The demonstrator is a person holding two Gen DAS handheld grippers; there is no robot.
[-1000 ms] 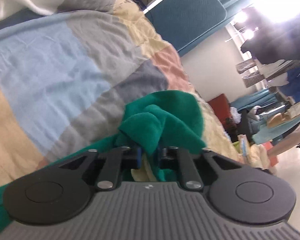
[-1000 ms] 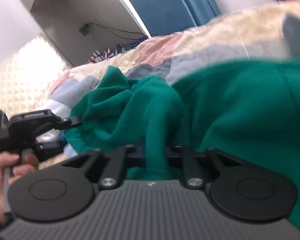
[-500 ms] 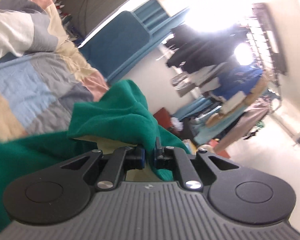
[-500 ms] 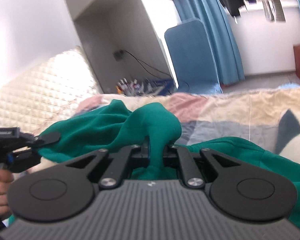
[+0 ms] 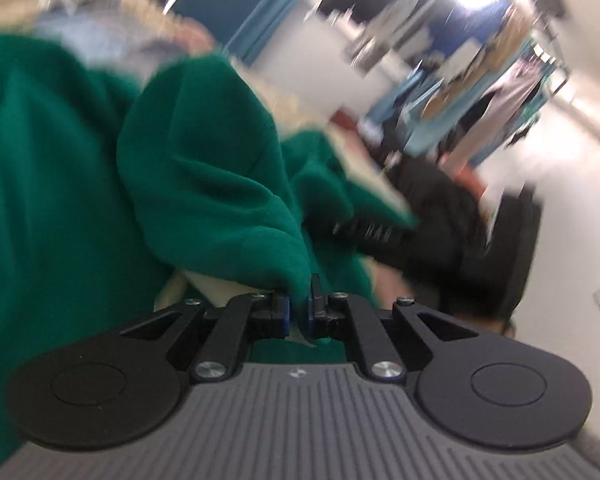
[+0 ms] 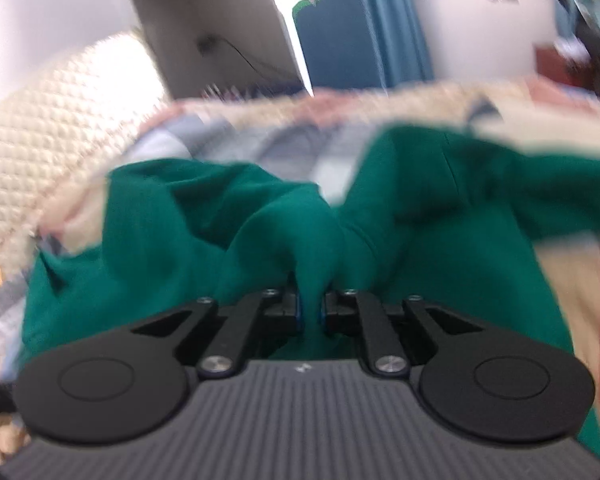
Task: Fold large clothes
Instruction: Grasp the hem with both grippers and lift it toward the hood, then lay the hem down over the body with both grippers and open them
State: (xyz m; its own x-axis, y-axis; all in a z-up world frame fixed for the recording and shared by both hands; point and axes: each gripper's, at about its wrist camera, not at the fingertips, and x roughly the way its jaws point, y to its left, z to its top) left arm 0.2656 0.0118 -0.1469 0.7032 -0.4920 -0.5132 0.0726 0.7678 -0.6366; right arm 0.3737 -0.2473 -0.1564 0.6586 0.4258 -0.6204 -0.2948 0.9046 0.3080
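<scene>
Left gripper (image 5: 298,314) pinches a fold of the green garment (image 5: 204,168), pads nearly together with cloth between. Right gripper (image 6: 311,312) also has green cloth (image 6: 312,240) bunched between its pads; its jaws are opening slightly, fabric pressed on both sides. Garment hangs lifted from both grippers, draped over the patchwork quilt (image 6: 260,140) on the bed. A pale lining shows under the fold at the left gripper. Quilted headboard (image 6: 40,132) at left in the right view, blue chair (image 6: 332,40) behind. Both views motion-blurred; hanging clothes (image 5: 480,80) in the left view's background.
</scene>
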